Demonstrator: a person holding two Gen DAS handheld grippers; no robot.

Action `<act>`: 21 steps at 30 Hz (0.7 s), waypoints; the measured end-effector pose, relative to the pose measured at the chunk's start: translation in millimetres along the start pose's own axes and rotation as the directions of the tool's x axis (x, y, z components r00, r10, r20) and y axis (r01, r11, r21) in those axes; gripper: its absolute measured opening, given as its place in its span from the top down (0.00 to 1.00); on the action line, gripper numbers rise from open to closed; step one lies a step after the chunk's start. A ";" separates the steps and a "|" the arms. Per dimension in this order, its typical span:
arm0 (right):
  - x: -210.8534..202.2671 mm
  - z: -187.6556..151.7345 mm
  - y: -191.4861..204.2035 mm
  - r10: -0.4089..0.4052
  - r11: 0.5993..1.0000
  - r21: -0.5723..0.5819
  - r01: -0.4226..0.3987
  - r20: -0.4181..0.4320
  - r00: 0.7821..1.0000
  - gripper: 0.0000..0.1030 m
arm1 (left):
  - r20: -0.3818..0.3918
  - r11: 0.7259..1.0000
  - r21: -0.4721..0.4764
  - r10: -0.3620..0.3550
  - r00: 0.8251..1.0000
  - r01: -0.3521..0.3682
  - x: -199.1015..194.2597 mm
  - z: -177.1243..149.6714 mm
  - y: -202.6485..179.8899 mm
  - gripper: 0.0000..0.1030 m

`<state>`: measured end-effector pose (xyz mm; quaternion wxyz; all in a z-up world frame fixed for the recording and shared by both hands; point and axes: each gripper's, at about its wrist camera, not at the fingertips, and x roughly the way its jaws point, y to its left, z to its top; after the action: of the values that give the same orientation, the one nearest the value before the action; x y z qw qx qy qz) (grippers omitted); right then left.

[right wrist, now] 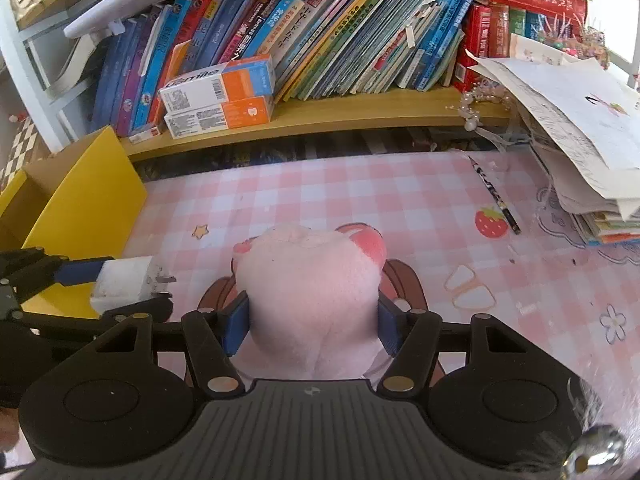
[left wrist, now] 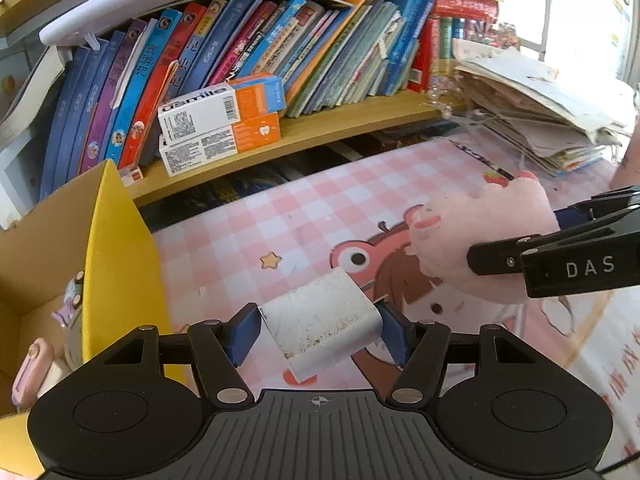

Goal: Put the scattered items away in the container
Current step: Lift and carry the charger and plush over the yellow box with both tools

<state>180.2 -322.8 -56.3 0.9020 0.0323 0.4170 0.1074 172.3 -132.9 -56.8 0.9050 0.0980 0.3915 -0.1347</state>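
My left gripper is shut on a white plug adapter, held above the pink checked desk mat just right of the yellow cardboard box. The adapter also shows in the right wrist view, with its prongs pointing right. My right gripper is shut on a pink plush toy, held over the mat; it also shows in the left wrist view. The box stands open at the left, and small pink and purple items lie inside it.
A wooden shelf full of books runs along the back, with two toothpaste boxes on it. A stack of papers sits at the right. A pencil lies on the mat near a strawberry print.
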 end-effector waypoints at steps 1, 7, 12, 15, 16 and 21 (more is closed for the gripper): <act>-3.5 -2.3 -0.3 -0.001 1.000 0.000 0.001 0.001 1.000 0.41 | 0.000 1.000 0.005 -0.006 1.000 0.006 -4.2 -1.4 -0.5 0.38; -21.4 -14.5 4.8 -0.009 1.000 -0.003 0.009 0.004 1.000 0.41 | 0.012 1.000 -0.004 -0.017 1.000 0.017 -26.9 -9.7 0.3 0.38; -35.1 -23.7 15.3 -0.021 0.999 -0.029 0.021 0.000 1.000 0.41 | 0.029 1.000 -0.007 -0.023 0.999 0.023 -47.0 -19.3 4.0 0.38; -44.5 -29.3 21.3 -0.024 0.999 -0.039 0.024 0.003 1.000 0.41 | 0.030 1.000 -0.015 -0.024 0.999 0.024 -59.3 -26.9 9.9 0.38; -47.3 -31.2 23.1 -0.024 0.999 -0.041 0.024 0.003 1.000 0.41 | 0.025 0.999 -0.019 -0.030 0.999 0.031 -63.7 -30.4 12.6 0.38; -60.1 -42.0 34.5 -0.023 0.998 -0.053 0.023 0.000 1.000 0.41 | 0.013 0.999 -0.020 -0.045 0.999 0.045 -85.4 -47.0 24.7 0.38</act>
<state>104.7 -303.8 -33.7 0.9035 0.0037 0.4147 0.1082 92.0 -82.0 -23.9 0.9052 0.0792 0.3890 -0.1517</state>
